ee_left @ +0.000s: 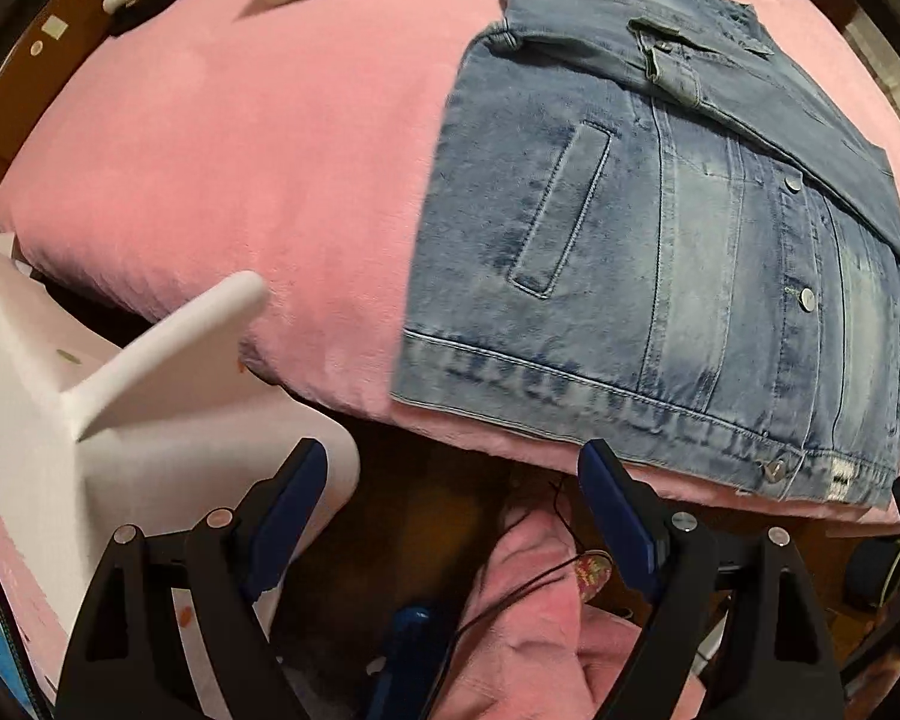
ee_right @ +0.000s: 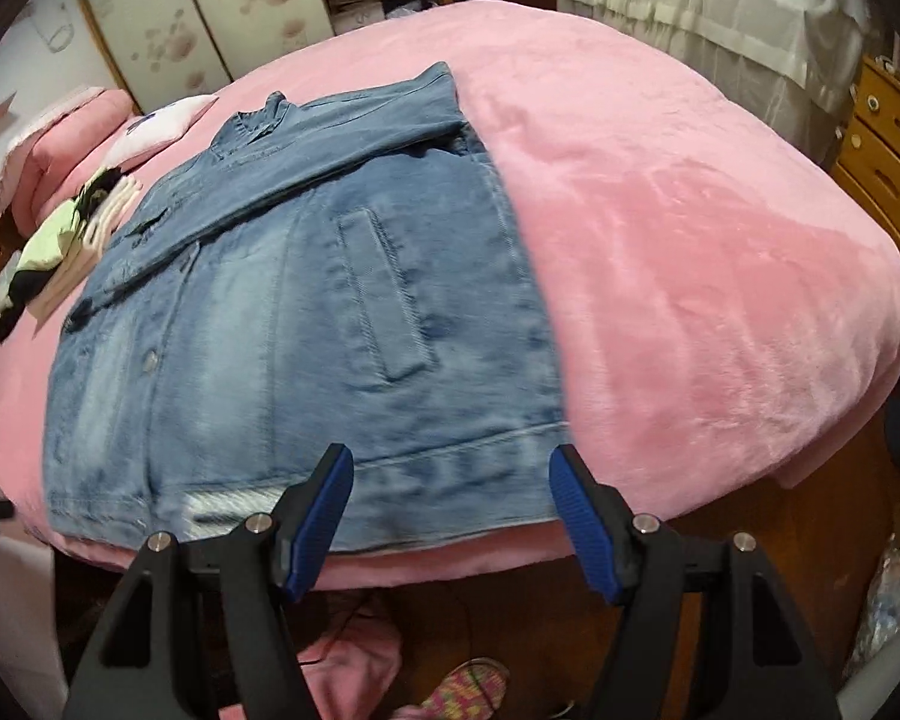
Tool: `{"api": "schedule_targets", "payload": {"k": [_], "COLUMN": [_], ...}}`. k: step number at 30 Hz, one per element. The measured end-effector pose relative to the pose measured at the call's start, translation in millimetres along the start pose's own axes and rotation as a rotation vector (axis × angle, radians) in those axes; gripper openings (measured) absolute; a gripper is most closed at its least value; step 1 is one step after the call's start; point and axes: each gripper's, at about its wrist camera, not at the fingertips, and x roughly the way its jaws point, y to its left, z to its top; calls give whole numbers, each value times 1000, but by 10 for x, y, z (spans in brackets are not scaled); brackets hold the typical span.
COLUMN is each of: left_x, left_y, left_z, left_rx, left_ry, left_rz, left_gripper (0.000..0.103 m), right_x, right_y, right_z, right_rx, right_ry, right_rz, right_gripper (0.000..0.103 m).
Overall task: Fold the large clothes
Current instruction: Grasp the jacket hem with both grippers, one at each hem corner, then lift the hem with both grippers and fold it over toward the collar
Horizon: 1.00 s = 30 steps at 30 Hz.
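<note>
A blue denim jacket lies flat on the pink bed, front up, with both sleeves folded across its chest. Its hem is at the bed's near edge. It also shows in the right wrist view. My left gripper is open and empty, held off the bed's edge, below and left of the hem. My right gripper is open and empty, just in front of the hem's right part, not touching it.
A white plastic stool stands at the left of the bed. A stack of folded clothes lies at the bed's far left. Pink cloth and a slipper lie on the wooden floor. A wooden dresser stands at the right.
</note>
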Motion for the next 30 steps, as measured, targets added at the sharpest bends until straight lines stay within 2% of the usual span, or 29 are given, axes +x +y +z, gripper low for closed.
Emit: {"api": "schedule_targets", "payload": {"k": [6, 10, 11, 13, 16, 18, 21, 25, 28, 30], "left_x": [71, 233, 276, 372, 559, 634, 772, 1087, 1172, 1167], "left_y": [72, 28, 9, -18, -6, 24, 12, -28, -12, -3], "left_z": [53, 132, 148, 191, 320, 414, 549, 656, 691, 680], "left_rx": [104, 188, 202, 223, 180, 125, 86, 45, 16, 12], "left_ry": [2, 75, 86, 107, 139, 135, 145, 225, 237, 218], "left_rz": [-52, -99, -98, -95, -85, -72, -58, -17, -31, -59], "left_gripper": [84, 84, 84, 84, 84, 84, 84, 84, 85, 78], "right_x": [308, 423, 431, 453, 446, 427, 377, 307, 237, 146], "right_y": [-192, -251, -259, -267, -299, -348, -393, -348, -355, -359], "right_z": [-13, 28, 46, 88, 107, 116, 113, 171, 235, 295], "right_rx": [43, 62, 70, 81, 98, 119, 150, 145, 176, 214], "right_ry": [78, 103, 109, 136, 153, 158, 167, 183, 200, 199], "right_rz": [4, 65, 87, 105, 129, 135, 186, 190, 215, 253], "right_gripper": [68, 65, 60, 58, 46, 31, 26, 20, 17, 15]}}
